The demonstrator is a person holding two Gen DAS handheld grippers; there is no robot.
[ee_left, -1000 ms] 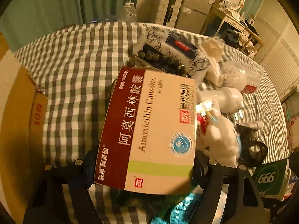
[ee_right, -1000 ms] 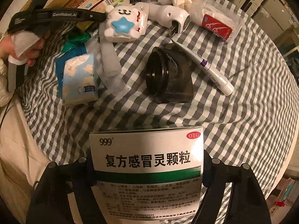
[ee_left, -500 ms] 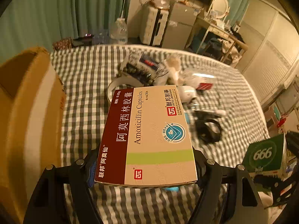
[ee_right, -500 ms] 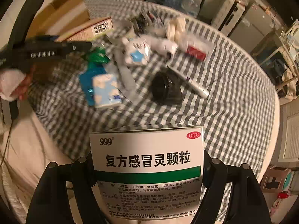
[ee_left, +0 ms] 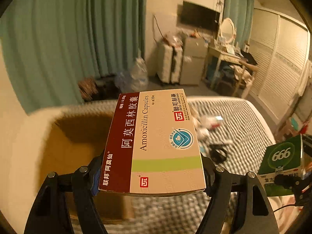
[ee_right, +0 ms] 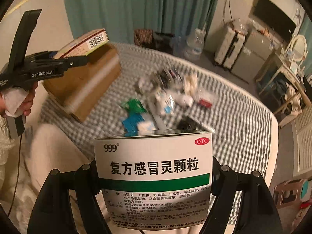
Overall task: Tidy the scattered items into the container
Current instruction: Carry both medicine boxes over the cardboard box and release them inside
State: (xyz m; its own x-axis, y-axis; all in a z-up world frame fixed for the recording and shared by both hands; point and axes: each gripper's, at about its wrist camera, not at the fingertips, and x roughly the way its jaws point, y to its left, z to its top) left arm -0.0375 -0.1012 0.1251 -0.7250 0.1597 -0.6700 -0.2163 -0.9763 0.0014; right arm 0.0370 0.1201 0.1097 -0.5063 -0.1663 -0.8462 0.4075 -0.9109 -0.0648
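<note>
My left gripper (ee_left: 152, 167) is shut on a maroon and cream amoxicillin box (ee_left: 156, 140), held flat and high over the open cardboard box (ee_left: 74, 142). My right gripper (ee_right: 154, 175) is shut on a white and green 999 medicine box (ee_right: 154, 167), raised above the near edge of the checked bed cover (ee_right: 234, 126). In the right wrist view the left gripper (ee_right: 48, 66) holds its box (ee_right: 85, 42) above the cardboard box (ee_right: 83, 89). Several scattered items (ee_right: 165, 101) lie blurred in mid-bed. The 999 box (ee_left: 282, 161) shows at the left view's right edge.
A person's hand (ee_right: 25, 101) grips the left tool. Teal curtains (ee_left: 68, 39), white suitcases (ee_left: 171, 64), a large water bottle (ee_left: 138, 74) and a cluttered desk (ee_left: 230, 58) stand beyond the bed. A small stool (ee_right: 288, 193) sits on the floor at right.
Both grippers have risen well above the bed with their boxes still gripped. The left one has swung over the cardboard box, and the scattered items now look small and far below.
</note>
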